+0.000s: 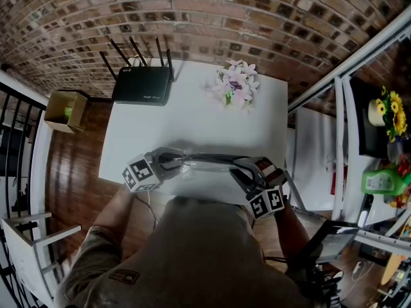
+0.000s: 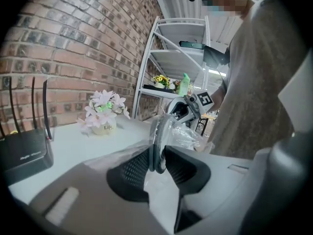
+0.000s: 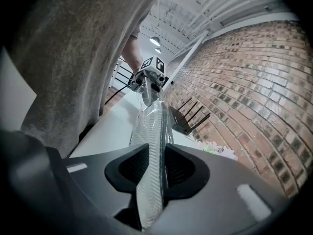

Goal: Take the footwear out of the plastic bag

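Head view: left gripper (image 1: 172, 161) and right gripper (image 1: 243, 170) jaws clench the bagged footwear (image 1: 209, 163) (one per end).

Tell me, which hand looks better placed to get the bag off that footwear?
Probably the left. The left gripper pinches the plastic bag at one end, while the right gripper clamps the footwear through the plastic and can anchor it.

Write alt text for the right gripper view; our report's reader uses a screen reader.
The right tongs pinch a flat, ribbed-soled slipper in a clear plastic bag, edge up; the left tongs hold its far end above a white table. A black router and brick wall lie right, the person's grey shirt left.
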`<state>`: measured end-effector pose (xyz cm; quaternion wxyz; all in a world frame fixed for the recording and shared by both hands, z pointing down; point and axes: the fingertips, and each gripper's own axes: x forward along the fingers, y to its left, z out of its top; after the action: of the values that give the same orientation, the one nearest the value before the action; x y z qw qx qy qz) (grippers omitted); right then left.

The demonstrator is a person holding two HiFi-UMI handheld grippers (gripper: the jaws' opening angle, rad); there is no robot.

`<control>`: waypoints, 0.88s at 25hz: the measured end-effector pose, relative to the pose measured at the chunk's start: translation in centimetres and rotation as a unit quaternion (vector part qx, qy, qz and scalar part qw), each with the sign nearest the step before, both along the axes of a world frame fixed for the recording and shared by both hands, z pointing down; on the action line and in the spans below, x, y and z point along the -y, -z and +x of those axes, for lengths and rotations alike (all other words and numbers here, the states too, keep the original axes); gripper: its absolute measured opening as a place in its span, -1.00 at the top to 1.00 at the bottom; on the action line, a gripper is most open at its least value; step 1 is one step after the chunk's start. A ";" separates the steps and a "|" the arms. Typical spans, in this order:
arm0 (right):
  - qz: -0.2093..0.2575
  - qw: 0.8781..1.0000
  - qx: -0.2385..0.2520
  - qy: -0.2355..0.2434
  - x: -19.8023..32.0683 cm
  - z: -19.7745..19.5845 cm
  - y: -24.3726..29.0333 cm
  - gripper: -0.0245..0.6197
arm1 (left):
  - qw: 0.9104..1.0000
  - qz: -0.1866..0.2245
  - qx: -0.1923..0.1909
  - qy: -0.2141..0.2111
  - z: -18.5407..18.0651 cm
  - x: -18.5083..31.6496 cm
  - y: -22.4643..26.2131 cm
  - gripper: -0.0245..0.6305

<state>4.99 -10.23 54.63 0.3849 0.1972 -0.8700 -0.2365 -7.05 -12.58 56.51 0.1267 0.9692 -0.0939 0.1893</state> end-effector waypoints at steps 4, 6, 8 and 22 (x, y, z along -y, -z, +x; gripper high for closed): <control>-0.016 1.000 -0.004 -0.003 -0.1 0.1 -0.6 0.53 | 1.000 0.004 0.008 -0.008 0.0 -0.4 -0.1 0.64; -0.030 1.000 -0.003 -0.002 -0.1 0.1 -1.0 0.49 | 1.000 0.009 0.013 -0.008 0.0 -0.5 -0.3 0.65; -0.046 0.999 0.001 -0.003 -0.2 0.3 -1.4 0.43 | 1.000 0.015 0.018 -0.009 0.0 -0.6 -0.6 0.65; -0.168 0.985 -0.021 0.031 1.3 2.3 0.4 0.22 | 0.995 0.078 0.057 -0.038 0.5 -0.9 0.5 0.67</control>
<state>7.27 -11.54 54.21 0.4236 0.0974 -0.8947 -0.1034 -6.53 -11.70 56.01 0.0375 0.9666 -0.0784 0.2410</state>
